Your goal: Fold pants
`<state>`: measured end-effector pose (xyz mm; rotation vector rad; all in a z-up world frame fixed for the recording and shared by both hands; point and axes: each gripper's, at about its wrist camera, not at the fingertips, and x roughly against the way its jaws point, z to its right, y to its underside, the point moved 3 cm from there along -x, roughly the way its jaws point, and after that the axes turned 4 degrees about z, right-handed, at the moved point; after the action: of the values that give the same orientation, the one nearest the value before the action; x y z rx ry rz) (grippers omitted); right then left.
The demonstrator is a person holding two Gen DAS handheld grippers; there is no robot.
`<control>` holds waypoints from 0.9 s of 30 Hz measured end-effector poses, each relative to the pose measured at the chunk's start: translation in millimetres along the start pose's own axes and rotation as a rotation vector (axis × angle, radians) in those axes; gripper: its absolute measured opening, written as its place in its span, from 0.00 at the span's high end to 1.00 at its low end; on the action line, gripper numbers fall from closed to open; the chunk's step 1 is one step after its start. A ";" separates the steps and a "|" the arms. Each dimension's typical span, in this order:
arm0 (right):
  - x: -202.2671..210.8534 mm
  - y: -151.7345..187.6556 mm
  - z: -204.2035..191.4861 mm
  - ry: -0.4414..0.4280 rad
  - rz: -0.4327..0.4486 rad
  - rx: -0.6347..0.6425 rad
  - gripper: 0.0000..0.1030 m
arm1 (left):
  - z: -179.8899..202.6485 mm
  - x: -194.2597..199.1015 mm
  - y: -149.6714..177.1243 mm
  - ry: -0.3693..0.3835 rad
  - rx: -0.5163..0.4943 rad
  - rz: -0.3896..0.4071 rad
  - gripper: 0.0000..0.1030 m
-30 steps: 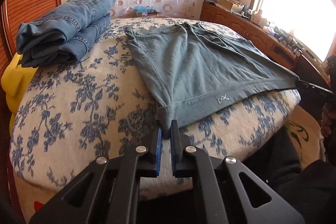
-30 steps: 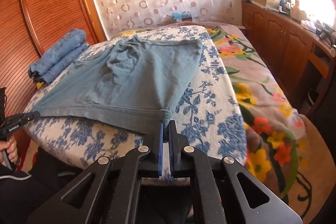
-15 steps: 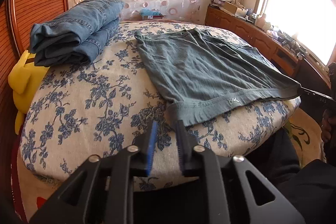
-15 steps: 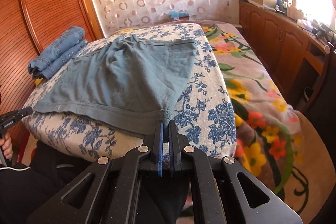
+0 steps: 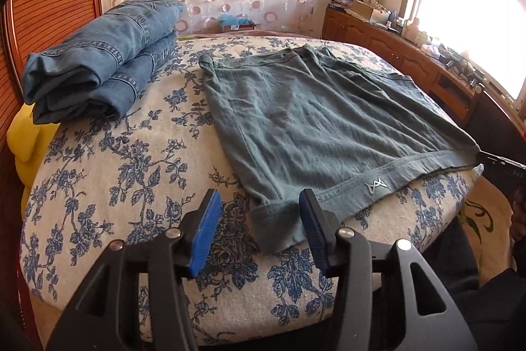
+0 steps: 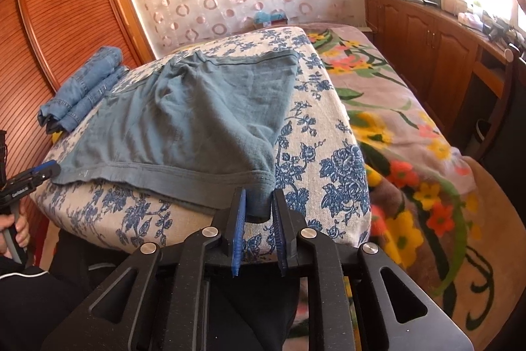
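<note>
Grey-green pants (image 5: 312, 124) lie flat on floral bed (image 5: 108, 173), waistband nearest.
Left gripper (image 5: 259, 226) released, jaws wide around 1 waistband corner.
Right gripper (image 6: 258, 213) parted, other corner between pads, unclamped.
Fabric looks soft, light, limp; thick waistband corners judged best hold.

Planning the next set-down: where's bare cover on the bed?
Free: floral cover between the folded jeans and the teal shorts, running to the near edge by the left gripper; also a strip right of the shorts by the right gripper. Crowded: jeans' far-left corner and the centre under the shorts.
</note>
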<state>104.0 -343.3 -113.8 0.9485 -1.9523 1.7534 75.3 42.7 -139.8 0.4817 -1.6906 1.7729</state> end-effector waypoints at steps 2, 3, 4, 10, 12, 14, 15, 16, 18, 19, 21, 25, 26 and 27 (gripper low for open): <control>-0.9 1.5 0.2 -0.002 -0.002 -0.003 0.85 | 1.9 -0.7 2.5 0.011 -0.009 -0.007 0.55; -1.5 2.0 0.7 -0.003 -0.004 -0.006 0.84 | 3.0 -0.7 3.8 0.016 -0.015 -0.008 0.57; -2.1 2.4 0.7 -0.004 -0.005 -0.007 0.84 | 3.9 -1.4 5.1 0.024 -0.016 -0.014 0.63; -3.1 3.2 1.6 -0.006 -0.005 -0.011 0.84 | 5.6 -4.9 8.2 0.042 -0.010 -0.036 0.75; -3.2 3.4 1.9 -0.008 -0.003 -0.011 0.84 | 4.6 -3.9 8.0 0.042 -0.003 -0.040 0.83; -3.4 3.3 1.9 -0.008 -0.005 -0.010 0.85 | 3.6 -1.6 8.4 0.040 -0.001 -0.033 0.92; -3.8 3.7 1.5 -0.014 -0.004 -0.008 0.93 | 3.1 -0.4 8.4 0.043 -0.004 -0.030 0.95; -4.0 3.8 1.2 -0.019 -0.001 -0.004 0.95 | 2.5 2.6 8.8 0.054 0.002 -0.030 0.96; -2.7 3.4 0.7 -0.029 0.002 -0.011 0.98 | 1.4 8.2 10.1 0.067 0.006 -0.033 0.97; -1.5 3.4 -0.1 -0.042 -0.002 -0.016 0.98 | 1.2 11.6 10.9 0.067 0.005 -0.033 0.97; 3.2 2.9 -2.8 -0.052 0.005 -0.006 0.98 | -0.1 17.6 14.4 0.072 0.008 -0.039 0.97; 5.2 3.3 -7.2 -0.071 0.007 -0.002 0.98 | -0.6 17.2 20.3 0.049 0.000 -0.050 0.97; 4.2 3.2 -7.8 -0.070 0.007 -0.003 0.98 | 0.2 16.3 19.5 0.047 -0.002 -0.049 0.96; 3.6 2.8 -7.1 -0.069 0.007 -0.006 0.98 | 0.5 17.1 18.4 0.047 -0.001 -0.040 0.96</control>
<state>98.3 -337.3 -112.3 1.0138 -2.0043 1.7402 50.5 46.0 -142.3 0.4663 -1.6389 1.7412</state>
